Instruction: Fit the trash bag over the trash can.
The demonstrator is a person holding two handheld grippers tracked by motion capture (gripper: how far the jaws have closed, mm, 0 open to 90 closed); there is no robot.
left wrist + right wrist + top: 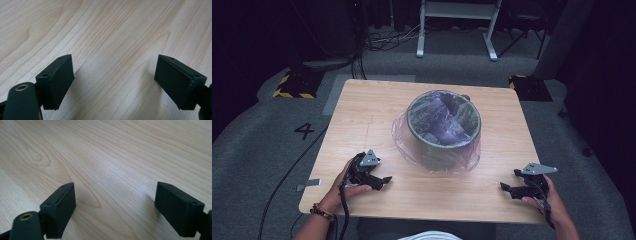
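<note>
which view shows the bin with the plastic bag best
The high view: the bin stands mid-table, whole, its plastic bag folded over the rim and draped down the sides. The left and right gripper views look down at bare table wood between open jaws, away from it.

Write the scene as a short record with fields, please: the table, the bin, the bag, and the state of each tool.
table: light wood, on grey carpet
bin: round, dark, upright near the table's middle
bag: clear plastic, lining the bin, folded over its rim and hanging down the outside
left tool: in the left hand, low over the near left of the table, jaws wide apart, nothing between them
right tool: in the right hand, near right of the table, jaws wide apart, nothing between them
contact: neither tool touches bin or bag
</note>
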